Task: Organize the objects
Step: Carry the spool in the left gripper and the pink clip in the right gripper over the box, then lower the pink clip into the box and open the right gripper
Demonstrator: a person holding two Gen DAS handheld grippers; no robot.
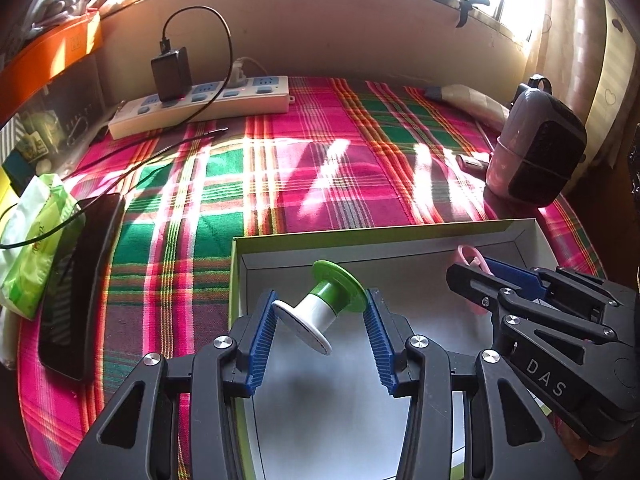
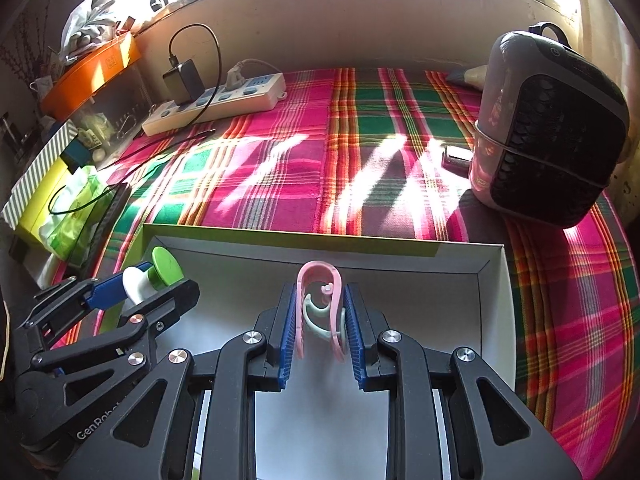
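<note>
A: In the left wrist view, what has the left gripper (image 1: 320, 322) got?

B: A green and white spool (image 1: 322, 306), clamped end to end between its blue pads, jaws fairly wide, above the white box (image 1: 400, 236) on the plaid cloth (image 1: 280, 168). The right gripper (image 1: 486, 276) sits beside it over the same box, something pink showing at its tip.

A: And the right wrist view?

B: The right gripper (image 2: 320, 320) is squeezed narrowly onto a pink clip (image 2: 320, 300), held over the box (image 2: 460, 292). At far left the left gripper (image 2: 138, 292) carries the spool (image 2: 154, 276). A small heater (image 2: 548, 128) stands on the cloth (image 2: 340, 152).
</note>
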